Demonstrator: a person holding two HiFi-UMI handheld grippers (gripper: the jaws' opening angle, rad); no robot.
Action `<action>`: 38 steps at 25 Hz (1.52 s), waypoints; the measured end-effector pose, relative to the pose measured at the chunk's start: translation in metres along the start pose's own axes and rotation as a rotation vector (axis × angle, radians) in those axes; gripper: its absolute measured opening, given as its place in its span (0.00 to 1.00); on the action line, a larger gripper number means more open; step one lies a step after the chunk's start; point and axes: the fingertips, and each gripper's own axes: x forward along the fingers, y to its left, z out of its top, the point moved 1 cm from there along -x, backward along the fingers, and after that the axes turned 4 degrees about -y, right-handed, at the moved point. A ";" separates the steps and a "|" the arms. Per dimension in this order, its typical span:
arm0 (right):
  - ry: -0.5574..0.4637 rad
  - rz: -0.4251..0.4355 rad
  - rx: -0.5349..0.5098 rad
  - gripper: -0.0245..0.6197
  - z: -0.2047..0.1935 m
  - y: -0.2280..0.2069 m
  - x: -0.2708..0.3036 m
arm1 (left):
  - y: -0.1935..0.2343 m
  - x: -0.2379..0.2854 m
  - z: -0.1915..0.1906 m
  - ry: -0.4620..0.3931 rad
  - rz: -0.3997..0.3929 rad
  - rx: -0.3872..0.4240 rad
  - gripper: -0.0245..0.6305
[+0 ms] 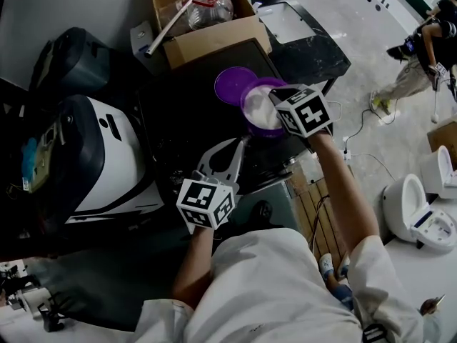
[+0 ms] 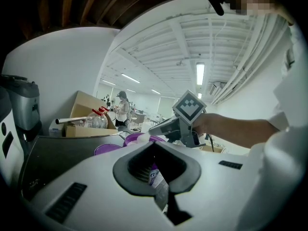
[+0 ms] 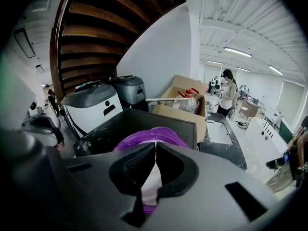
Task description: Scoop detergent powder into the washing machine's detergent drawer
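Observation:
A purple tub [image 1: 251, 100] of white detergent powder stands open on the dark top of the washing machine [image 1: 186, 113], with its purple lid [image 1: 230, 84] lying flat just behind it. My right gripper [image 1: 270, 97] reaches over the tub's near rim; in the right gripper view its jaws [image 3: 155, 156] meet at the tips on a white piece, seemingly a scoop's handle [image 3: 151, 186], above the tub [image 3: 159, 134]. My left gripper [image 1: 223, 161] hangs open and empty at the machine's front edge, pointing at the tub [image 2: 137, 139]. No detergent drawer shows in any view.
A cardboard box [image 1: 214, 38] holding a red-capped plastic bottle [image 1: 211, 6] stands behind the tub. Two bulky appliances [image 1: 93, 156] sit to the left. A black counter [image 1: 307, 48] lies at the right rear, and a person [image 1: 421, 56] stands far off.

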 end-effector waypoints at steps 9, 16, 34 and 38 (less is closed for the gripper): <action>0.069 -0.006 -0.055 0.05 0.001 -0.005 0.014 | 0.003 0.000 -0.001 -0.004 0.007 -0.006 0.07; 0.085 0.023 -0.051 0.05 0.000 0.001 0.016 | 0.004 -0.003 0.000 -0.007 0.014 -0.008 0.07; 0.118 0.109 -0.028 0.05 -0.015 0.027 0.015 | 0.000 -0.009 -0.004 -0.017 0.016 -0.019 0.07; 0.118 0.122 -0.021 0.05 -0.016 0.031 0.013 | 0.001 -0.010 -0.004 -0.018 0.016 -0.019 0.07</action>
